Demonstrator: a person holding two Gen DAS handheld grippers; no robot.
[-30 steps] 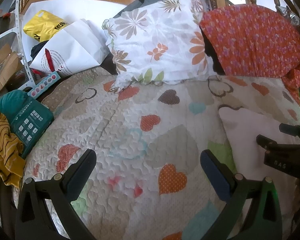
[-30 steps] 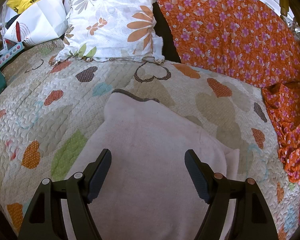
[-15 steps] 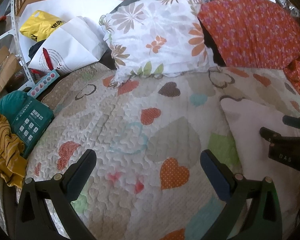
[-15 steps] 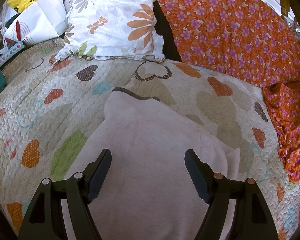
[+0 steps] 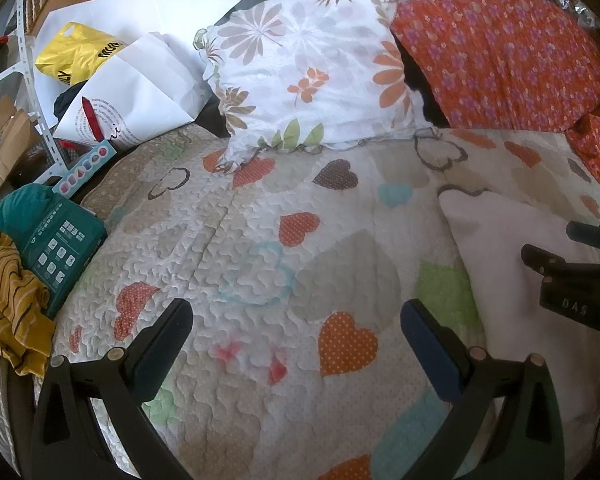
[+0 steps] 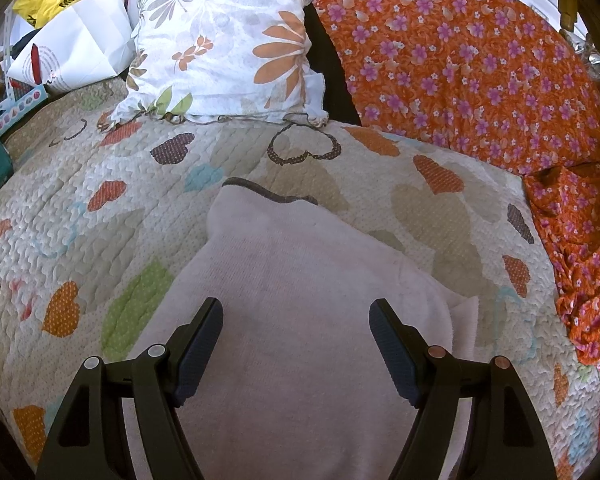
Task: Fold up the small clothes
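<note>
Black right tongs [image 6: 296, 340] gape empty above the pale pink garment [image 6: 300, 300] on the heart-print quilt [image 6: 100, 168], left tongs [image 5: 296, 344] likewise apart at its nine o'clock; pinching only one layer could undo the fold.

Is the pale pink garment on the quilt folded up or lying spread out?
Folded, at least once: the pale pink garment lies flat on the quilt, and a second layer's edge peeks out at its right side.

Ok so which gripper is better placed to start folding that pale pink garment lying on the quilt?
Right. The right gripper hangs directly over the pale pink knit garment, jaws open above it. The left gripper, also open, faces bare heart-patterned quilt, with the garment off to its side.
</note>
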